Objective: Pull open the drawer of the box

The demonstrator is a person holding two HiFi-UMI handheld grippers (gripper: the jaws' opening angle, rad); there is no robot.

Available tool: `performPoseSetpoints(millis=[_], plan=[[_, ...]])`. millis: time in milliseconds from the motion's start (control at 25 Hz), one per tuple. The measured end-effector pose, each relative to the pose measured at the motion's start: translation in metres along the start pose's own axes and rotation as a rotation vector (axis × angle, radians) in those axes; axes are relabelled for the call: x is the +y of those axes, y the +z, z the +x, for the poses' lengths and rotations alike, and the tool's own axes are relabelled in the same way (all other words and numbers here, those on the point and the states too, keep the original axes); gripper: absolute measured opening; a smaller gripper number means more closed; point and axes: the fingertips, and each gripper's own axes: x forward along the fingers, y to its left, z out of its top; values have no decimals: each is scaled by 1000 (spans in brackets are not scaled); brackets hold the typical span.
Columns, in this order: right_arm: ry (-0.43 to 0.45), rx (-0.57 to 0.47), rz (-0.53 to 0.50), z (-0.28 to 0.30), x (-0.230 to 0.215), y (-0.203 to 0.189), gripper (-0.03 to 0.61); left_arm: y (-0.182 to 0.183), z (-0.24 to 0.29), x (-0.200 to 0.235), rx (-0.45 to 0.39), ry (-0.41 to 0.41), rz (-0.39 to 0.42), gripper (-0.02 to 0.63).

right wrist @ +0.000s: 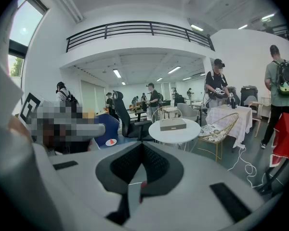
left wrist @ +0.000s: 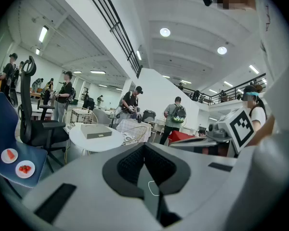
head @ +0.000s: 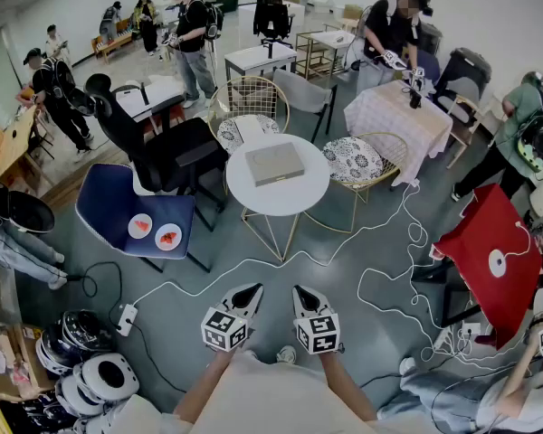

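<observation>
Nothing done yet: the box (head: pixel 274 163) sits unopened at the middle of the counter (head: pixel 252 197), well apart from the left gripper (head: pixel 251 290) and right gripper (head: pixel 302 291), both jaws pressed together.

White round table (head: pixel 300 199), box (head: pixel 274 163) on top

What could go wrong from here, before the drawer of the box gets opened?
A white cable crosses the floor between the person and the table: a trip risk. The box seems to lie loose on the table, so a pull may drag the whole box. The left gripper and right gripper are shut.
</observation>
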Motion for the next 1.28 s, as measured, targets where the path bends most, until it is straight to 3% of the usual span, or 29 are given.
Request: performPoseSetpoints(millis=[720,1280], plan=[[55,-21,34,-1,-21,3,15,1,19,-10,-17,35,-9,11],[91,13,32,-13,-51,-20,15,-6,39,-27,-34,85,-12,11]])
